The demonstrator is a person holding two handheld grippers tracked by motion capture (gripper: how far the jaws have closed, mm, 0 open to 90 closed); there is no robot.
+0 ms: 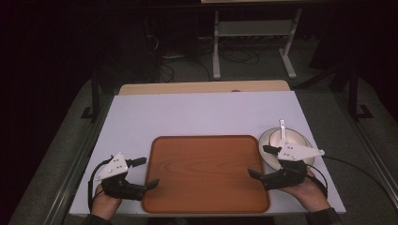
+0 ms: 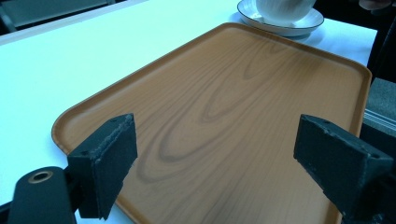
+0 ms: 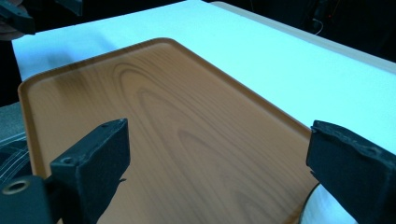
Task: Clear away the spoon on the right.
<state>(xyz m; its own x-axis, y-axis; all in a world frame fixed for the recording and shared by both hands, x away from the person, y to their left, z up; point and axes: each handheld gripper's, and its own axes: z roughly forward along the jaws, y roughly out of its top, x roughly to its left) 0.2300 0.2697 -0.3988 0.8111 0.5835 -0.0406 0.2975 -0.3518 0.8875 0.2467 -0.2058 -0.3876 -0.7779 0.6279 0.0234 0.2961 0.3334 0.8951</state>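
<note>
A brown wood-grain tray (image 1: 206,173) lies empty on the white table, near its front edge. My left gripper (image 1: 144,172) is open at the tray's left rim, jaws pointing right over the tray (image 2: 224,116). My right gripper (image 1: 263,161) is open at the tray's right rim, jaws pointing left across the tray (image 3: 154,121). A white bowl (image 1: 286,138) with a white spoon (image 1: 282,130) in it sits on a white saucer (image 1: 265,149) just right of the tray, partly behind my right gripper. The bowl (image 2: 285,8) and saucer (image 2: 299,25) also appear beyond the tray's far corner.
The white table top (image 1: 202,112) stretches bare behind the tray, with a wooden strip (image 1: 202,87) along its far edge. A white metal frame (image 1: 253,42) and cables stand on the dark floor beyond. The other gripper (image 3: 18,16) appears at the far side.
</note>
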